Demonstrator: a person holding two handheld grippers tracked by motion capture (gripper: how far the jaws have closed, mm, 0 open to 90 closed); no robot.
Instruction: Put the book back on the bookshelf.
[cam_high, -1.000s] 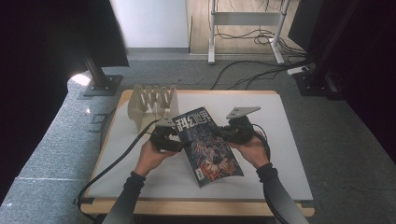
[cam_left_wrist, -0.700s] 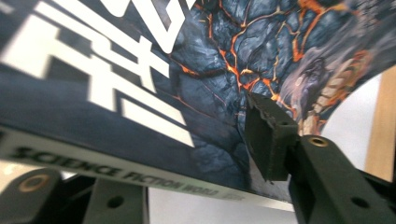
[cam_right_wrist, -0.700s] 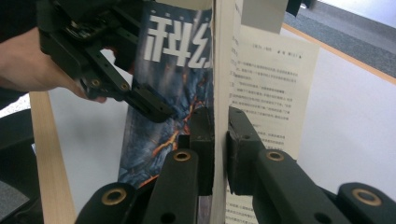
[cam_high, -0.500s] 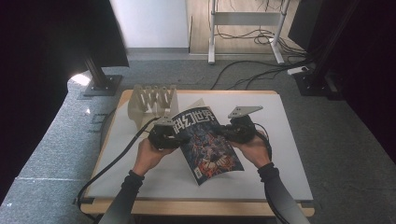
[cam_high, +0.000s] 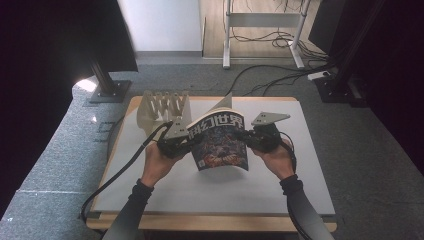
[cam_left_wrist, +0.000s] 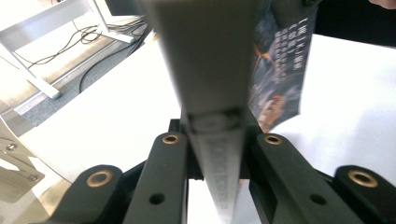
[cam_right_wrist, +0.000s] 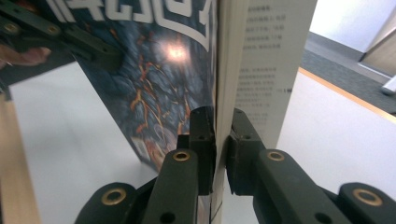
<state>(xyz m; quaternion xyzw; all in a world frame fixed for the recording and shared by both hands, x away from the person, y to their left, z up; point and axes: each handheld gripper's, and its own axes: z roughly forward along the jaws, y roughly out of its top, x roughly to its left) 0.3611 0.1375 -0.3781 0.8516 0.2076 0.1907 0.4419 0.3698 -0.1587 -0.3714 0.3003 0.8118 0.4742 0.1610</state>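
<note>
Magazine (cam_high: 220, 142) is up off the white table (cam_high: 310, 165), held between the two grippers about mid-table, cover facing the person with big pale characters across the top and dark blue-orange artwork under them. It's raised on a tilt, bottom edge nearest the person and hanging just above the tabletop, and a loose page sticks up in a point at its far side. Left gripper (cam_high: 182, 142) has it by the left edge, which is the spine; in the left gripper view the spine (cam_left_wrist: 210, 93) runs straight up between the two black jaws, which are closed in tight against it, back cover showing off to the right. Right gripper (cam_high: 247, 137) has the right edge, and in the right gripper view its jaws are pinched on a stack of pages (cam_right_wrist: 222, 93), cover (cam_right_wrist: 159, 79) on the left of them and a printed text page (cam_right_wrist: 271, 65) on the right. Person's left hand (cam_high: 157, 162) and right hand (cam_high: 275, 157) come in from the near side in dark sleeves, a black cable (cam_high: 120, 175) trailing off the left gripper toward the near-left corner. Slotted wooden rack (cam_high: 162, 107) sits at the far-left of the table, just beyond the left gripper, and more cables (cam_high: 270, 80) lie on the grey floor past the far edge
</note>
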